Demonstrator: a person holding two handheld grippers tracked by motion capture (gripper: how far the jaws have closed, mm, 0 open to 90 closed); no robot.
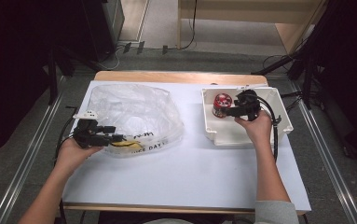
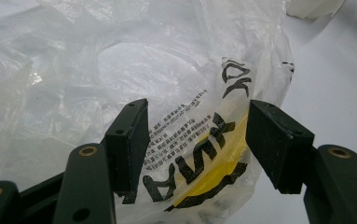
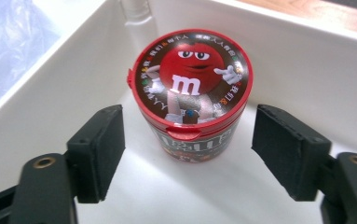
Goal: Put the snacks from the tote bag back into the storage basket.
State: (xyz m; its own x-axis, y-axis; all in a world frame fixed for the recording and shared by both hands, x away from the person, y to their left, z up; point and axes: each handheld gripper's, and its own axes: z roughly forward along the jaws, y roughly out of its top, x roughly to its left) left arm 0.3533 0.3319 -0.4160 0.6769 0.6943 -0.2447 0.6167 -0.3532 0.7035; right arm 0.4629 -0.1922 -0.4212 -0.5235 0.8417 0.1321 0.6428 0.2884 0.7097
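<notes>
A red-lidded round candy tub (image 1: 222, 103) (image 3: 190, 88) stands upright in the back left corner of a white tray (image 1: 241, 138) (image 3: 306, 60). My right gripper (image 1: 227, 112) (image 3: 188, 135) is inside the tray, just short of the tub, open, with one jaw to each side and neither touching it. A crumpled clear plastic bag (image 1: 134, 107) (image 2: 97, 60) with black lettering and a yellow print (image 2: 213, 163) lies on the left of the table. My left gripper (image 1: 120, 138) (image 2: 197, 121) is at the bag's near edge, jaws wide apart, with the printed plastic lying loose between them.
The white table top (image 1: 190, 172) stretches between the bag and the tray and toward the front edge. The tray's walls stand close around my right gripper. Beyond the table are grey floor, cables and dark stands.
</notes>
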